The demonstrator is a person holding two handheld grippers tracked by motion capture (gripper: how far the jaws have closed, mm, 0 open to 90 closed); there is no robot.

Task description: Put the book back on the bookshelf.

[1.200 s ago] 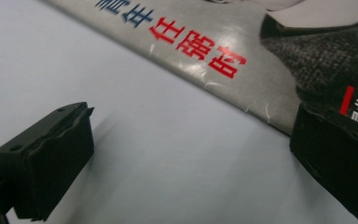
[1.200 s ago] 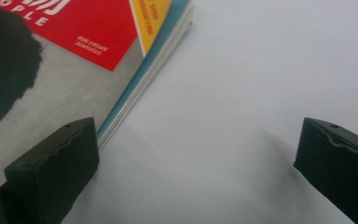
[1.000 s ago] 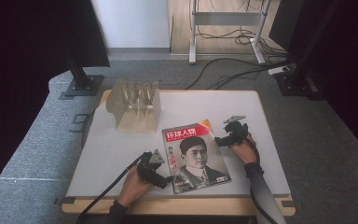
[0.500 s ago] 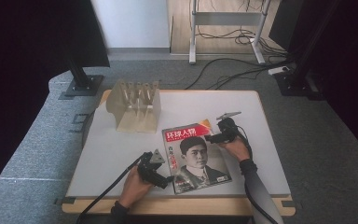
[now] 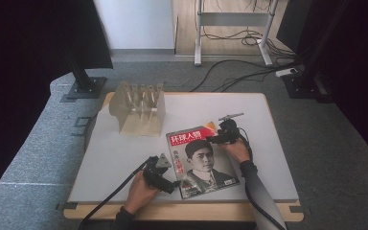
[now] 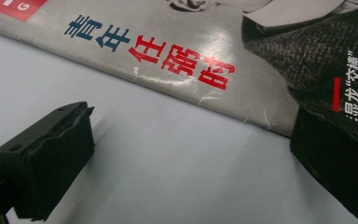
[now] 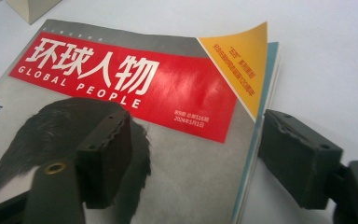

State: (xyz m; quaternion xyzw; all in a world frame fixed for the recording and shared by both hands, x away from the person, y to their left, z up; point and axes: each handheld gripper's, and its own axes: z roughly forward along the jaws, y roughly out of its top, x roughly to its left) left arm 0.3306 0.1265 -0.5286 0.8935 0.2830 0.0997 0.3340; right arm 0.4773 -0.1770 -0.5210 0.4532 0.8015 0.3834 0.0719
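A magazine [image 5: 202,162] with a red title band and a portrait cover lies flat on the white table [image 5: 124,153]. My left gripper [image 5: 171,184] rests at its lower left edge. In the left gripper view, my left gripper [image 6: 191,119] is open, one jaw on the table and the other over the magazine [image 6: 168,56]. My right gripper [image 5: 212,139] is at the top right corner. In the right gripper view, my right gripper [image 7: 198,126] straddles the magazine's [image 7: 121,79] right edge. Its jaws have just been closing, with the cover's edge between them and a gap still showing.
A wooden slotted rack [image 5: 139,109] stands at the table's back left. Cables [image 5: 110,196] trail from the grippers over the front edge. A dark stand base [image 5: 84,87] and floor cables lie beyond the table.
My right gripper has slid left onto the magazine's top right corner and its jaws have narrowed. The left gripper and the magazine have stayed put.
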